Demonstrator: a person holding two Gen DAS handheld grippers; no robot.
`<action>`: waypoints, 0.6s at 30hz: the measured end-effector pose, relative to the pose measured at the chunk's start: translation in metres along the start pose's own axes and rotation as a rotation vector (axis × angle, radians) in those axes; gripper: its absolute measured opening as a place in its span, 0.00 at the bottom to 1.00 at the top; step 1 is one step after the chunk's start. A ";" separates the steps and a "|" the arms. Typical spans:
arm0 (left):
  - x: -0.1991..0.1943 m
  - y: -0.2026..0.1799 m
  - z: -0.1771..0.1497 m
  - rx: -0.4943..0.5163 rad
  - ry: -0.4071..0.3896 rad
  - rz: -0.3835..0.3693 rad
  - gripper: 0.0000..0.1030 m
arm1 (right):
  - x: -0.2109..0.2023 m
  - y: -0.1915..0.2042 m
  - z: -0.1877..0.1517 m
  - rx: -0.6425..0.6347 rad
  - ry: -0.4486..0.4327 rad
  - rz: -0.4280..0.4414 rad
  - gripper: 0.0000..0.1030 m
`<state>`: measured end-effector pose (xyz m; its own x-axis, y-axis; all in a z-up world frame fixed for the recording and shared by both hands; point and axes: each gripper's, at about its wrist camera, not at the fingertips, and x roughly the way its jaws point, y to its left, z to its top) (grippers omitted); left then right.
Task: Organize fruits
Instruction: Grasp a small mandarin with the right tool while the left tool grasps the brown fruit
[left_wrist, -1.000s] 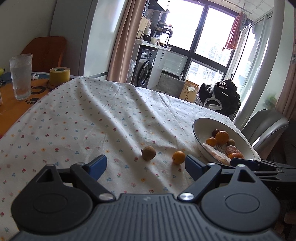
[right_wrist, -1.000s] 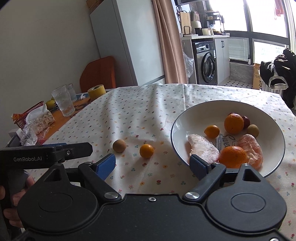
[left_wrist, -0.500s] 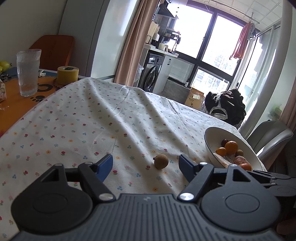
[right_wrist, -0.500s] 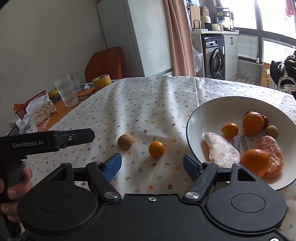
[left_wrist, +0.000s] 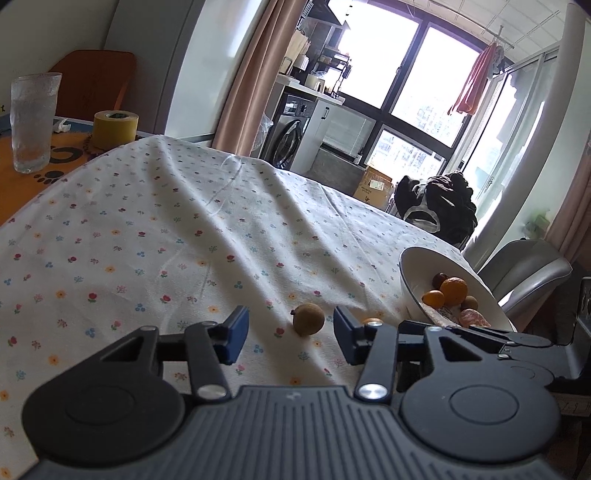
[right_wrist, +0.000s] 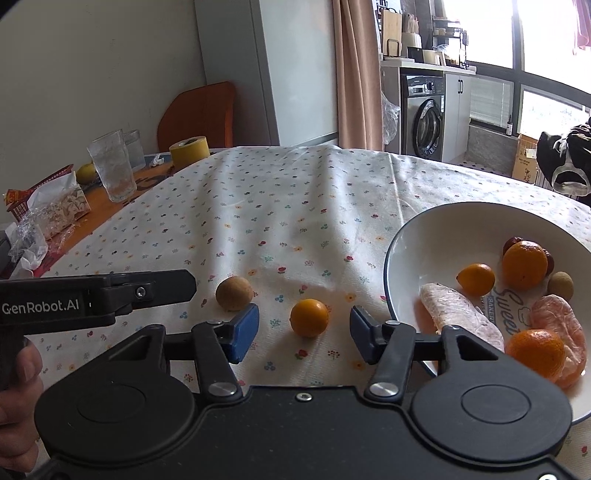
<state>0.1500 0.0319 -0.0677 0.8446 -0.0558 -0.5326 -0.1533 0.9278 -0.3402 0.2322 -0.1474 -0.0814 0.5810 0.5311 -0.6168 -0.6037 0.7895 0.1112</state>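
Left gripper (left_wrist: 288, 332) jaws apart, brown fruit (left_wrist: 308, 319) between them on the tablecloth (left_wrist: 184, 236); its right finger hides most of the small orange fruit (right_wrist: 309, 318). Right gripper (right_wrist: 303, 332) jaws apart around that fruit; white bowl (right_wrist: 436, 236) just beside, its near rim cut off by the gripper body.

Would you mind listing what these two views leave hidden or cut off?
- Small orange: left view, mostly hidden behind the left gripper finger.
- Bowl: right view, near rim covered by the right gripper body; right side cut by the frame edge.
- Red fruit: right view, largely behind a bigger orange.
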 end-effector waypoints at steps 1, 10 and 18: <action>0.001 0.000 0.000 0.003 0.003 -0.001 0.45 | 0.003 0.000 0.000 -0.003 0.006 -0.003 0.42; 0.011 -0.007 0.004 0.010 0.024 -0.001 0.38 | 0.003 0.002 -0.001 -0.034 0.003 0.032 0.21; 0.029 -0.019 0.008 0.036 0.049 0.004 0.34 | -0.013 -0.008 0.001 -0.008 -0.024 0.080 0.21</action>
<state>0.1816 0.0154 -0.0704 0.8175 -0.0690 -0.5717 -0.1375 0.9407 -0.3101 0.2302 -0.1604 -0.0737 0.5435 0.6001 -0.5870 -0.6532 0.7415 0.1533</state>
